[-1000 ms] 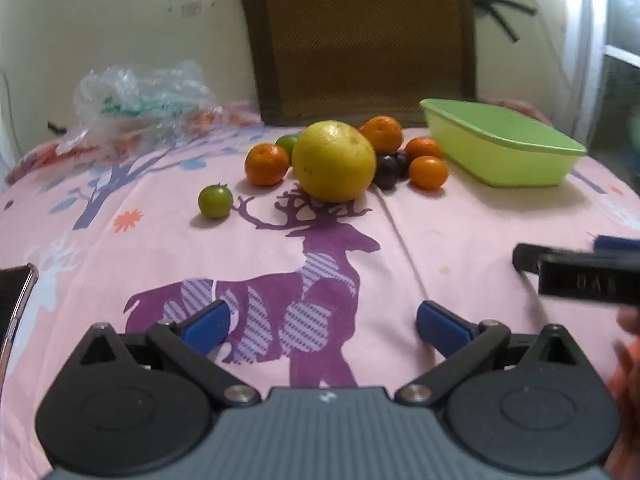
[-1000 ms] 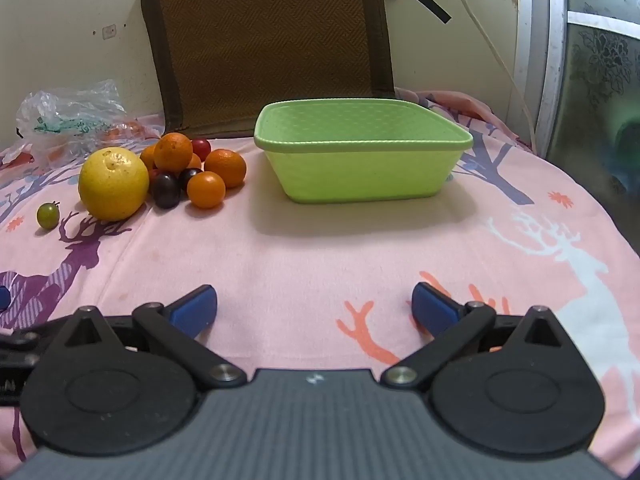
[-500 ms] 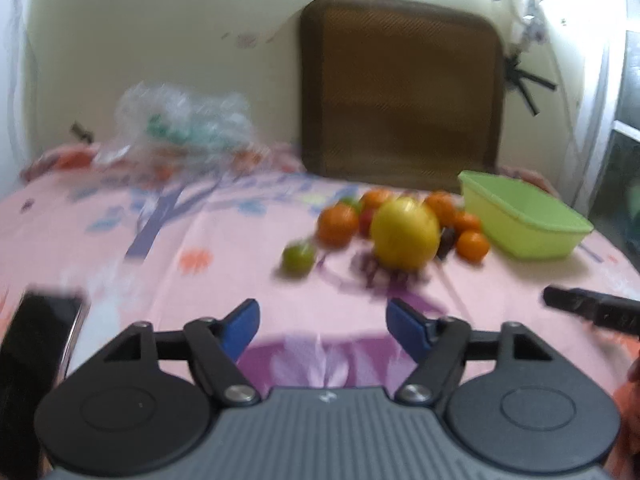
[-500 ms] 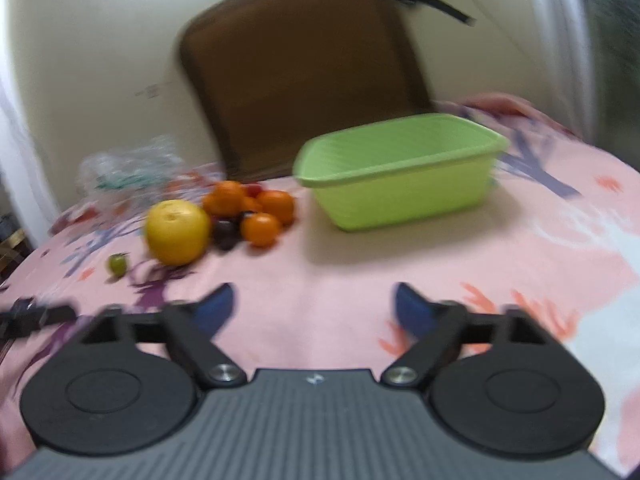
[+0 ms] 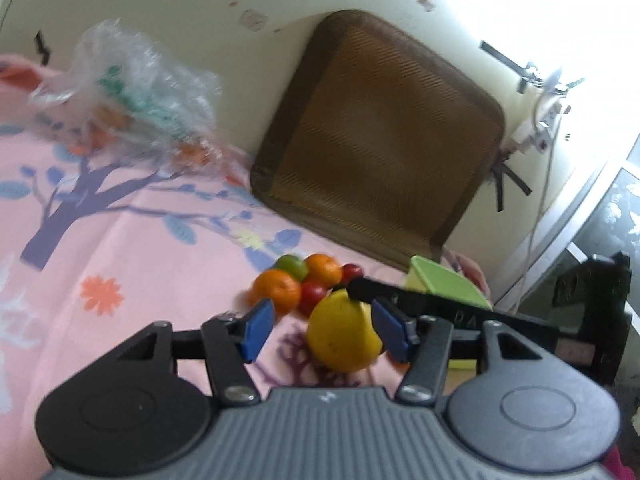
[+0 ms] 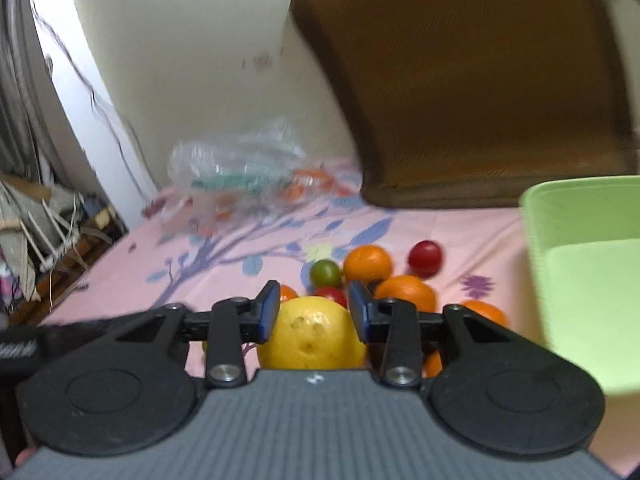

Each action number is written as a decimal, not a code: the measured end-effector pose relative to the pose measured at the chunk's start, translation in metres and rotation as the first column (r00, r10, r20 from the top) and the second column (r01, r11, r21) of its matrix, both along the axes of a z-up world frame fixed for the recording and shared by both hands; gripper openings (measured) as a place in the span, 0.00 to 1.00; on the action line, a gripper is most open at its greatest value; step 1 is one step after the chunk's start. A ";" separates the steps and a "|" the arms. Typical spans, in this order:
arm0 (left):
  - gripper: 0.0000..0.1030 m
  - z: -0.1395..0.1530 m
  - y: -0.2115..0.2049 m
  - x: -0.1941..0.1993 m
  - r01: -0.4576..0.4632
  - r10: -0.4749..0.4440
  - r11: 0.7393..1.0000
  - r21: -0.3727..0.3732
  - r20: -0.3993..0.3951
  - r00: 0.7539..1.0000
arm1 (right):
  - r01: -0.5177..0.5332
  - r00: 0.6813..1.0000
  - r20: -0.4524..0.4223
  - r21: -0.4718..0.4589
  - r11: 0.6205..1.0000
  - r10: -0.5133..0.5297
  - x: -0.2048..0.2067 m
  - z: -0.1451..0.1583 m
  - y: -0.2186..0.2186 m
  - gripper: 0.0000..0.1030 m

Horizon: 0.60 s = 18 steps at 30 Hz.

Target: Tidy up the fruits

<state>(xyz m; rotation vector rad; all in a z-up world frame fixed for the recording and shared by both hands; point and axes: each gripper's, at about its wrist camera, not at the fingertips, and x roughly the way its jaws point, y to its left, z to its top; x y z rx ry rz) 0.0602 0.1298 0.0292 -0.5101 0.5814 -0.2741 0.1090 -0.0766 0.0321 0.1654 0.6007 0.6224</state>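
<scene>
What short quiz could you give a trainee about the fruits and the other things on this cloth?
1. Which colour is the basket? A green, B blue, C white.
2. True or false: the large yellow citrus fruit lies on the pink cloth, outside the basket.
3. Name the clear, crumpled thing at the far side of the cloth, near the wall.

Key: 1 A. 2 true. 3 a plastic bag.
</scene>
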 end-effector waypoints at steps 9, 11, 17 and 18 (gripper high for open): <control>0.59 -0.010 -0.021 0.008 0.156 -0.157 0.986 -0.053 -0.019 0.987 | -0.081 0.996 0.042 -0.019 0.997 0.081 -0.077 -0.001 -0.041 0.41; 0.65 -0.010 -0.035 0.008 0.194 -0.195 0.981 -0.024 -0.009 0.981 | -0.082 0.996 0.038 -0.033 0.996 0.083 -0.088 -0.006 -0.045 0.42; 0.61 -0.017 -0.064 0.000 0.234 -0.231 0.969 0.083 -0.043 0.972 | -0.093 0.989 0.096 -0.158 0.983 0.109 -0.093 -0.015 -0.027 0.72; 0.60 -0.018 -0.067 -0.001 0.238 -0.234 0.967 0.091 -0.052 0.971 | -0.107 0.988 0.091 -0.161 0.981 0.122 -0.091 -0.016 -0.025 0.72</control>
